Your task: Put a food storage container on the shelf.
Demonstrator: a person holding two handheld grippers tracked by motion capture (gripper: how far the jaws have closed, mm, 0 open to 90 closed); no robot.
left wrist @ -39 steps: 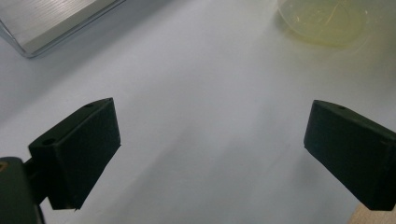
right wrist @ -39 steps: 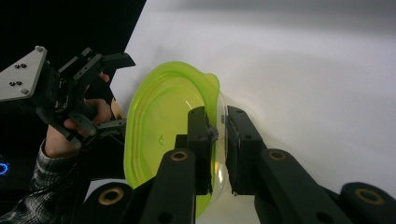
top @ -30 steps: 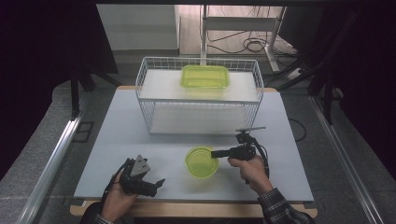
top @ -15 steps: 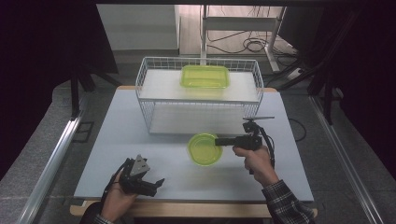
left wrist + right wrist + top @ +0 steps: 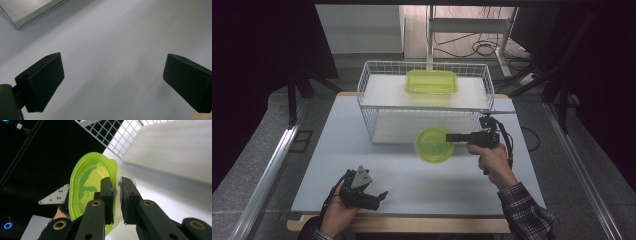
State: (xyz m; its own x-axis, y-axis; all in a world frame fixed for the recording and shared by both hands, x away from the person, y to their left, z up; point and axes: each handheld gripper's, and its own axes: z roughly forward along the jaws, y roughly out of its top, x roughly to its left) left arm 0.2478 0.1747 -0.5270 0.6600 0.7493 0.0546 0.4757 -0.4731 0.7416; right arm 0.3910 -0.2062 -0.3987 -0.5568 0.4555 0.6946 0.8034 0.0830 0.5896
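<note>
A round lime-green bowl (image 5: 433,145) hangs above the table in front of the wire basket (image 5: 373,95). My right gripper (image 5: 451,137) comes in from the right and is shut on its rim. In the right gripper view the two jaws pinch the rim of the bowl (image 5: 85,187) between them, with the right gripper (image 5: 116,183) holding the bowl tilted on edge. My left gripper (image 5: 371,195) rests near the table's front left edge. Its jaws stand wide apart over bare table, and the left gripper (image 5: 112,75) holds nothing.
A lime-green rectangular lidded container (image 5: 432,82) sits on the upper shelf inside the wire basket. The white table (image 5: 362,155) spreads in front of it. A corner of a metal-edged board (image 5: 25,11) shows far off in the left gripper view. Dark floor and cables lie beyond.
My right gripper has risen with the green bowl and carried it toward the basket. The left gripper has stayed where it was.
</note>
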